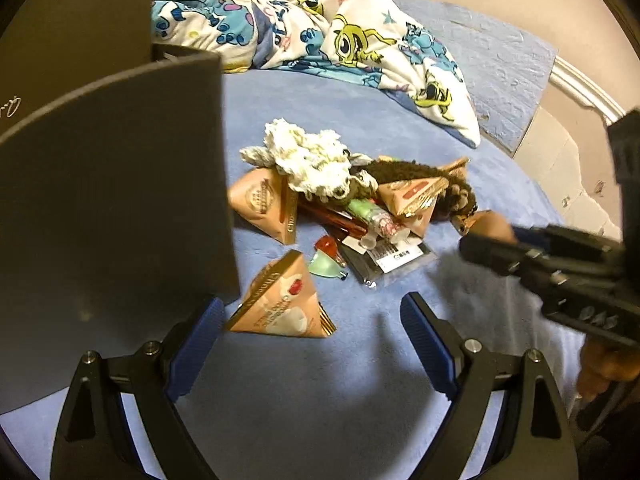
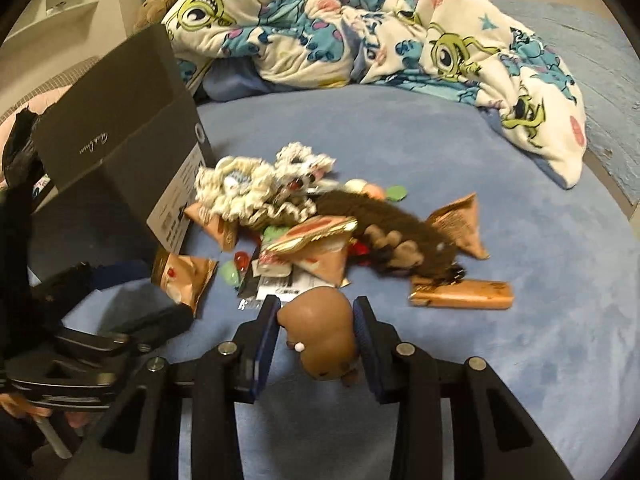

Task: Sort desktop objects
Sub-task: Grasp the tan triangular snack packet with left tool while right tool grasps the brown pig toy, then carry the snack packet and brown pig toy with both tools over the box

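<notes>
Brown figurine point(image 2: 320, 322), blue bedsheet point(image 2: 520, 380), monster-print blanket point(image 2: 360, 28)

A cartoon-print quilt point(image 2: 360, 32) lies rumpled on a blue bedsheet point(image 2: 540, 320).

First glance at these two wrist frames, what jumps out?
The right gripper is shut on a small brown figurine, just in front of a messy pile of triangular snack packets, cream and brown plush, and small packets on the blue bedsheet. Behind it lies a crumpled cartoon-monster blanket. A dark grey box stands at the pile's left, and the left gripper hovers open over one triangular packet.
</notes>
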Demonstrator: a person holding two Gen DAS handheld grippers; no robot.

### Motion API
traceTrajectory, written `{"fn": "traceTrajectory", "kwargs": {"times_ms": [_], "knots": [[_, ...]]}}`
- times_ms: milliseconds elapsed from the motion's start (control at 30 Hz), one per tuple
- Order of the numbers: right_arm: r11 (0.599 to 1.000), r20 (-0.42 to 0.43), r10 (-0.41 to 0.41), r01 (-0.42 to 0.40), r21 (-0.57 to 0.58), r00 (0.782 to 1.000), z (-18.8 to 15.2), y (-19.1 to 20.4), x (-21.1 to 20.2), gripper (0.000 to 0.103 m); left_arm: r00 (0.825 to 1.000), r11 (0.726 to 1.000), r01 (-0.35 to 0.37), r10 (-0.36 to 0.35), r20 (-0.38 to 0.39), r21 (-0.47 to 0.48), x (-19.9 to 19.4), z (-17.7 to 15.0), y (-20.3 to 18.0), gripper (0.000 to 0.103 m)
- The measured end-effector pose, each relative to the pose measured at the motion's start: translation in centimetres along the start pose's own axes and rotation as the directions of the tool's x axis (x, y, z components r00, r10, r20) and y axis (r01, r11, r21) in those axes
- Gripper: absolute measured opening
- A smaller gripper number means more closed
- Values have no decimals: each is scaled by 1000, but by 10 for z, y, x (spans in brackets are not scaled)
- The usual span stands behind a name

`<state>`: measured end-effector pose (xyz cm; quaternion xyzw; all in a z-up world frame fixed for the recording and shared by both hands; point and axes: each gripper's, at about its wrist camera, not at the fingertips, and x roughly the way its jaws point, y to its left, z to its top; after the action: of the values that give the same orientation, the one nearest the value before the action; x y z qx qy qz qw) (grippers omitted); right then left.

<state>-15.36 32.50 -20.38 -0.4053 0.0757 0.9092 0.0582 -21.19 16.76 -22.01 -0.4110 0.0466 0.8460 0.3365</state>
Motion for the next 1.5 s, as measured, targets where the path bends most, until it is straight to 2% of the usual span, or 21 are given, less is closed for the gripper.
{"fn": "traceTrajectory", "kwargs": {"times_ms": [100,167,300,367,400,467,533,900,1033,1233,1500], "knots": [[1000,13,4,-4,-6,1000,6,-3,-4,38,1000,1000,-18,18,-16,-3,8,-3,-1,85],[1000,16,12,-12,-12,1000,6,-3,-6,38,999,999,-29,29,-22,-24,11,-5,2,75],[999,13,23,-22,-23,1000,5,0,-6,38,999,999,-46,45,-23,-26,12,-8,1,72],[999,11,27,-27,-23,1000,4,2,-6,38,997,997,-74,73,-24,-27,12,-8,1,63],[999,10,30,-29,-23,1000,4,2,-6,38,995,995,-95,94,-23,-33,12,-9,2,54],[999,8,32,-32,-25,999,4,4,-7,38,994,993,-104,103,-19,-52,11,-9,6,44],[999,8,33,-32,-27,999,3,5,-7,38,992,990,-125,125,-14,-70,9,-10,9,28],[999,11,35,-35,-38,999,4,9,-13,38,992,990,-125,125,-3,-68,3,-12,7,21],[999,16,40,-39,-34,999,5,8,-15,38,992,991,-124,125,16,-53,-5,-13,2,15],[999,17,41,-40,-34,999,6,10,-18,38,991,990,-130,131,27,-51,-12,-13,0,15],[998,31,44,-43,-38,999,11,13,-27,38,986,989,-137,141,87,-51,-52,-6,0,14]]}}
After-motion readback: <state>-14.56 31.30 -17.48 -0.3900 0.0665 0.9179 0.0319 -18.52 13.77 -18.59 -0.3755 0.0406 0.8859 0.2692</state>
